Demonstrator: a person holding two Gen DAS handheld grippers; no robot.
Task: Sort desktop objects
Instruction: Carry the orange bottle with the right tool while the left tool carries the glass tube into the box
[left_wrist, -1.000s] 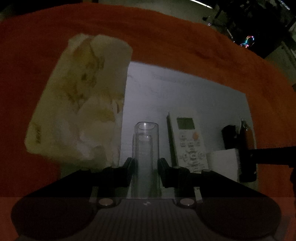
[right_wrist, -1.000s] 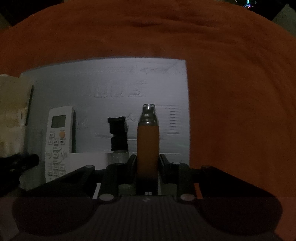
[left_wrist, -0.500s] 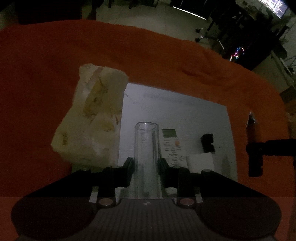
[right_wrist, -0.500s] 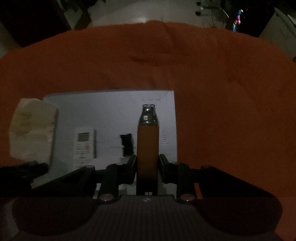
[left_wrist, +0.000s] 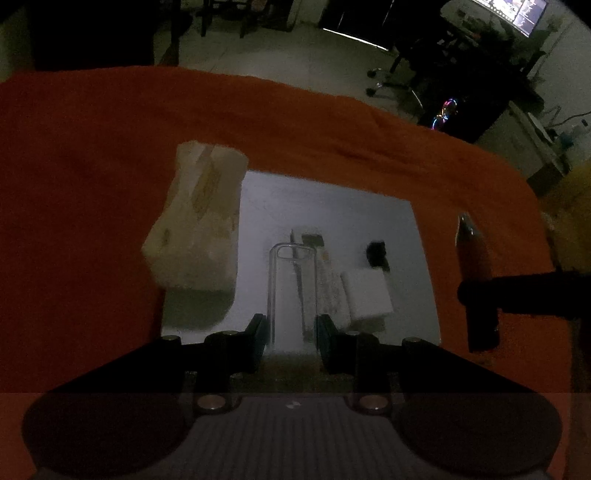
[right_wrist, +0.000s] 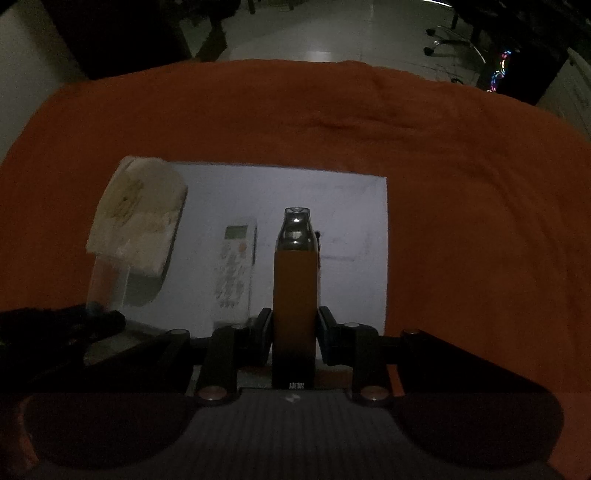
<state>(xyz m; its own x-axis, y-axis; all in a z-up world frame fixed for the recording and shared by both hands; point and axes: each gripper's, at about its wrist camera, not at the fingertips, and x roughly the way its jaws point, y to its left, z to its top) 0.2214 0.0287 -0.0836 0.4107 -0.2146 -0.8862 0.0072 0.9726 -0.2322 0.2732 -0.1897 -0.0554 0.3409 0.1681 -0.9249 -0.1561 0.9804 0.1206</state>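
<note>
Dim light. Left gripper (left_wrist: 291, 328) pinches a clear tube (left_wrist: 292, 291) at lower centre of its view, above the white sheet (left_wrist: 332, 206). Right gripper (right_wrist: 294, 332) clamps an orange bottle (right_wrist: 295, 291) upright at frame centre; remote (right_wrist: 236, 266) and tissue pack (right_wrist: 138, 218) lie left of it.

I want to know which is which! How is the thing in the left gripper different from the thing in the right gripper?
The clear tube in the left gripper is see-through, so you can see the remote behind it. The orange bottle in the right gripper is solid orange. The clear tube has an open top; the orange bottle has a shiny silver cap. Both are tall, slim, and squeezed between closed fingers above the white sheet.
</note>
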